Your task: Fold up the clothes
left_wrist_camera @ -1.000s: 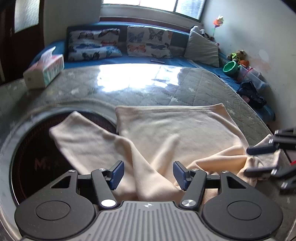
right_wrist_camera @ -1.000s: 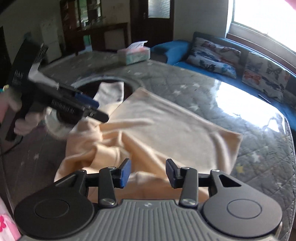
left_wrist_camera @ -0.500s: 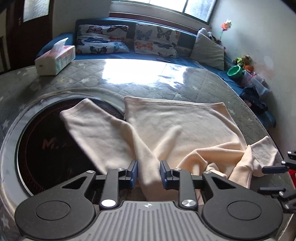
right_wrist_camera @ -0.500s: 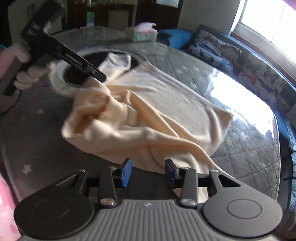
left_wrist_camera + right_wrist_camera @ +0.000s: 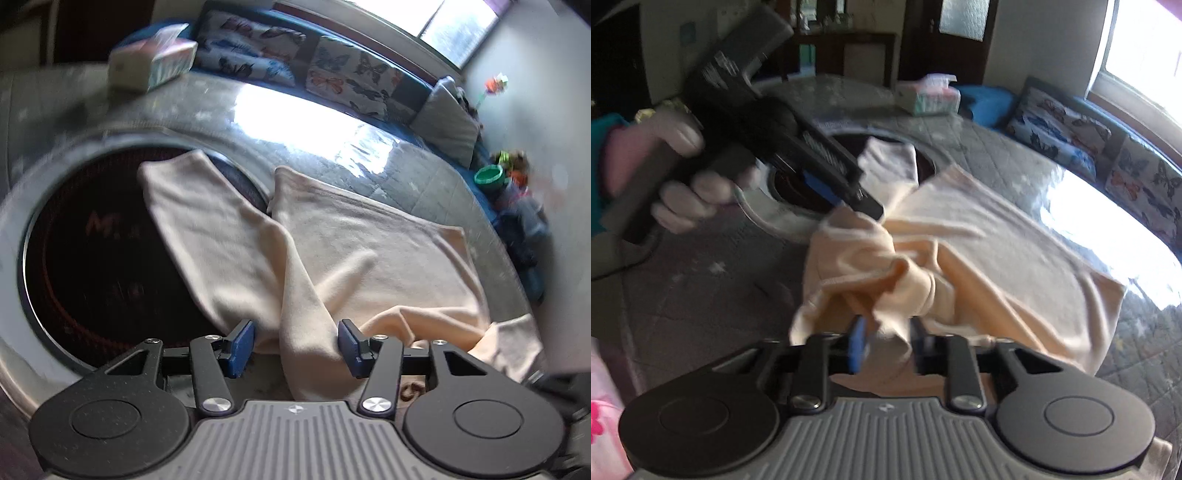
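A cream garment (image 5: 369, 258) lies spread on the quilted grey table (image 5: 424, 173), one sleeve (image 5: 207, 221) draped over a dark round inset (image 5: 92, 258). My left gripper (image 5: 295, 345) straddles a raised fold at the garment's near edge; its jaws are opening and the blue pads stand beside the fold. In the right wrist view the garment (image 5: 997, 229) is bunched up near me. My right gripper (image 5: 886, 345) is closing on that bunched hem, with cloth packed between its pads. The left gripper (image 5: 866, 206), held by a gloved hand (image 5: 683, 181), points down at the cloth's far corner.
A tissue box (image 5: 151, 62) stands at the table's far side beyond the inset. A blue sofa with butterfly cushions (image 5: 351, 74) runs behind the table under the window. A green bowl (image 5: 489, 175) and toys sit at the right wall.
The right gripper came in onto the garment's near edge and closed on it, bunching the cloth. The left jaws narrowed, then widened again, and that view rolled.
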A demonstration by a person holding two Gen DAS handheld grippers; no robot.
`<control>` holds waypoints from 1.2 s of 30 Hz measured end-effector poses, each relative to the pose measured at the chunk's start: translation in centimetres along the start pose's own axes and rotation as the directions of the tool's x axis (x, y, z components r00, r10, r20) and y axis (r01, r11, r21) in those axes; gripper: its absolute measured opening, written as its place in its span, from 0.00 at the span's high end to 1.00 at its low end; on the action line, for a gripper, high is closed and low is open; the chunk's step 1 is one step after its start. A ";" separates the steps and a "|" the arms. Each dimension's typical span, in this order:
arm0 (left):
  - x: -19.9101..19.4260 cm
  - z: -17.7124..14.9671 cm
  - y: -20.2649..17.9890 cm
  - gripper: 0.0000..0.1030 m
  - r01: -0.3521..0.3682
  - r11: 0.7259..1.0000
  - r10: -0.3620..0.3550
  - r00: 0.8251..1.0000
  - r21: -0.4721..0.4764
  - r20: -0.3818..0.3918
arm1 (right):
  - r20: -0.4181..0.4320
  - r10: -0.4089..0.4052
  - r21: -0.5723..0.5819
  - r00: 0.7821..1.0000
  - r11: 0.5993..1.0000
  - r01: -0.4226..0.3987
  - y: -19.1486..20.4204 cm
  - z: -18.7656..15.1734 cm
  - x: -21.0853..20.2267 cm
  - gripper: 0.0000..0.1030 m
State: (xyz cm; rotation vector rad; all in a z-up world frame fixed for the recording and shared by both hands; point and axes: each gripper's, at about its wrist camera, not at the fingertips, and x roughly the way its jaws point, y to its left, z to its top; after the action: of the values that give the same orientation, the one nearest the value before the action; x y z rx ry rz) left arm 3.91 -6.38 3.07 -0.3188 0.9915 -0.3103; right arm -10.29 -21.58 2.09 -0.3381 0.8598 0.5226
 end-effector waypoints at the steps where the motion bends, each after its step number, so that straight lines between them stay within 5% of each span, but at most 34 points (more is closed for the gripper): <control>1: -0.2 0.0 0.2 0.60 0.017 1.000 -0.017 1.000 -0.013 0.001 | -0.005 -0.002 0.005 1.000 1.000 0.002 0.0 -0.2 0.1 0.92; 7: -1.8 -0.4 0.6 0.92 0.086 0.996 -0.085 0.996 -0.024 0.035 | 0.063 -0.010 -0.026 0.998 1.000 0.011 0.5 -1.2 -4.0 0.94; 10: -2.9 -0.8 0.5 0.95 0.102 0.995 -0.101 0.994 -0.007 0.049 | 0.073 -0.008 -0.063 0.997 0.998 0.013 1.2 -1.6 -6.1 0.94; 16: -5.9 -3.1 0.3 0.96 0.120 0.991 -0.125 0.989 0.061 0.081 | -0.012 0.047 -0.149 0.999 0.988 -0.049 3.4 -4.1 -7.8 0.94; 21: -7.8 -7.1 1.1 0.95 0.072 0.992 -0.079 0.995 0.102 0.066 | -0.084 0.155 -0.076 0.984 0.984 -0.162 3.8 -6.5 -7.4 0.89; 25: -8.0 -9.4 2.5 0.95 0.027 0.994 -0.027 1.000 0.103 0.003 | -0.037 0.198 -0.015 0.980 0.980 -0.198 2.6 -6.4 -8.7 0.87; 31: -8.7 -8.4 2.4 0.93 -0.005 0.993 0.001 0.999 0.115 0.034 | 0.055 0.102 0.010 0.993 0.995 -0.102 1.2 -4.2 -7.5 0.84; 36: -8.3 -6.2 1.2 0.78 -0.059 0.986 0.045 0.995 0.159 0.087 | 0.034 0.155 -0.005 0.987 0.988 -0.155 2.1 -3.2 -3.4 0.83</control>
State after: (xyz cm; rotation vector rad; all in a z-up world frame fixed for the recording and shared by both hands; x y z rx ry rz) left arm -5.47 -2.75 5.73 -0.1573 0.8853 -0.3253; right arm -15.36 -22.42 2.66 -0.2641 0.8562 0.6720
